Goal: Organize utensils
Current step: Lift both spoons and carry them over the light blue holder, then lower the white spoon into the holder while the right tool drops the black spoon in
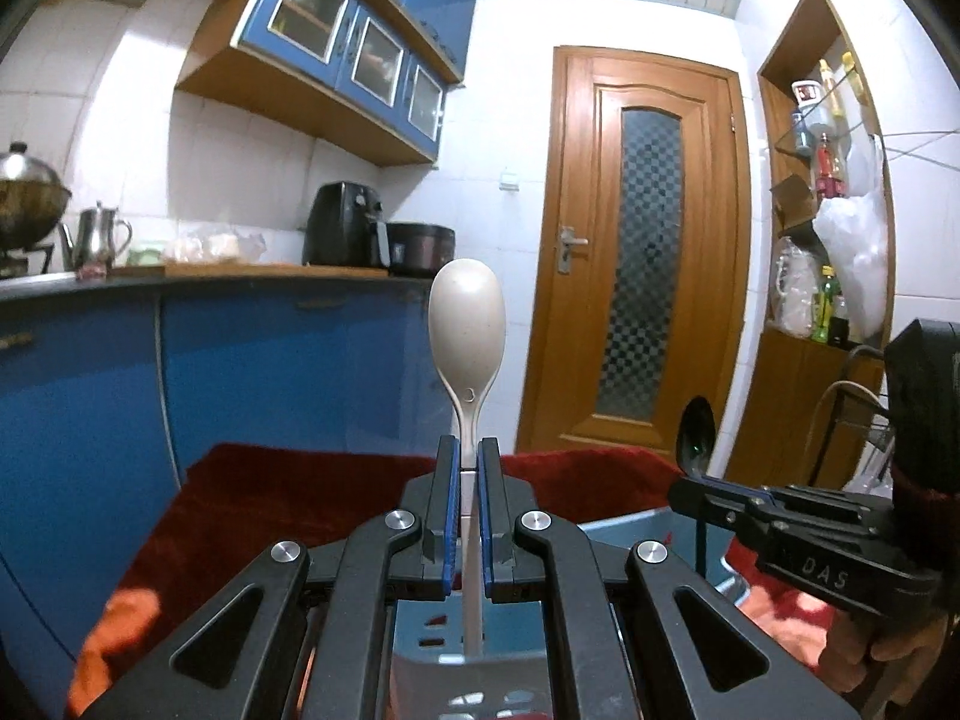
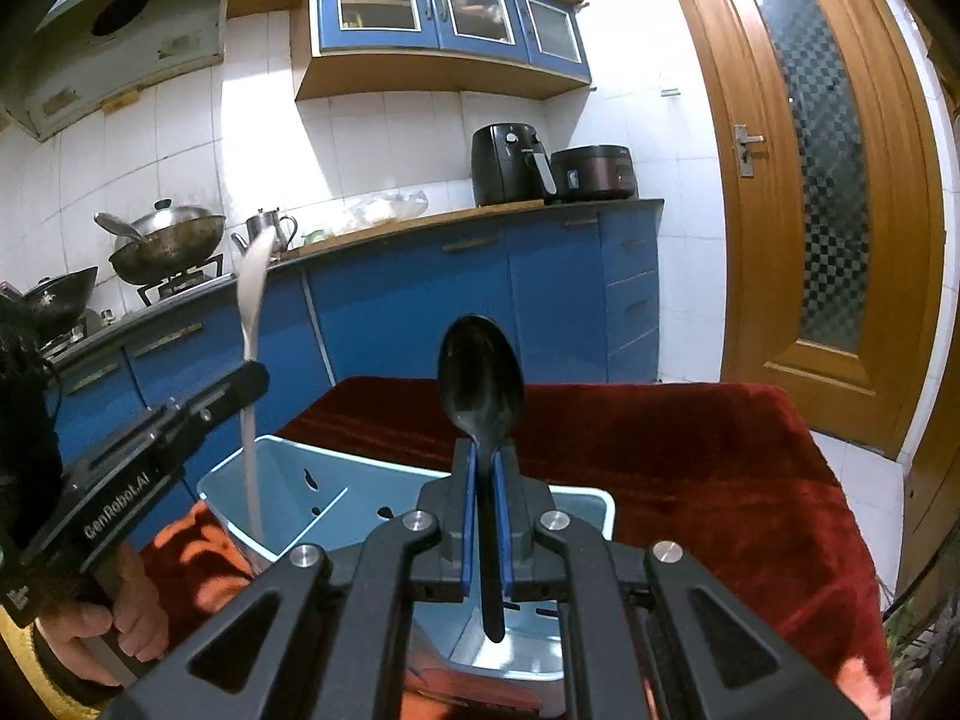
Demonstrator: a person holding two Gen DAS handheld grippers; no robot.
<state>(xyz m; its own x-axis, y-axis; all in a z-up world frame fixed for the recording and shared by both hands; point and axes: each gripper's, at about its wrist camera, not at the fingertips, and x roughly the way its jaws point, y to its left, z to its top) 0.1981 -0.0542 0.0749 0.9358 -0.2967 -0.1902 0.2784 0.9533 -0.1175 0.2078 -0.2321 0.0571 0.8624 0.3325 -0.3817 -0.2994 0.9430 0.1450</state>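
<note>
The left tongs are clamped tight, blue-padded fingers pressed from both sides on the stem of a beige plastic spoon, bowl pointing up and away. The right tongs are squeezed just as tight on a black plastic spoon, bowl raised. Both tongs tip slightly downward, side by side and near each other. From the right wrist view, a hand wraps the left tongs' grip; from the left, fingers curl under the right one.
</note>
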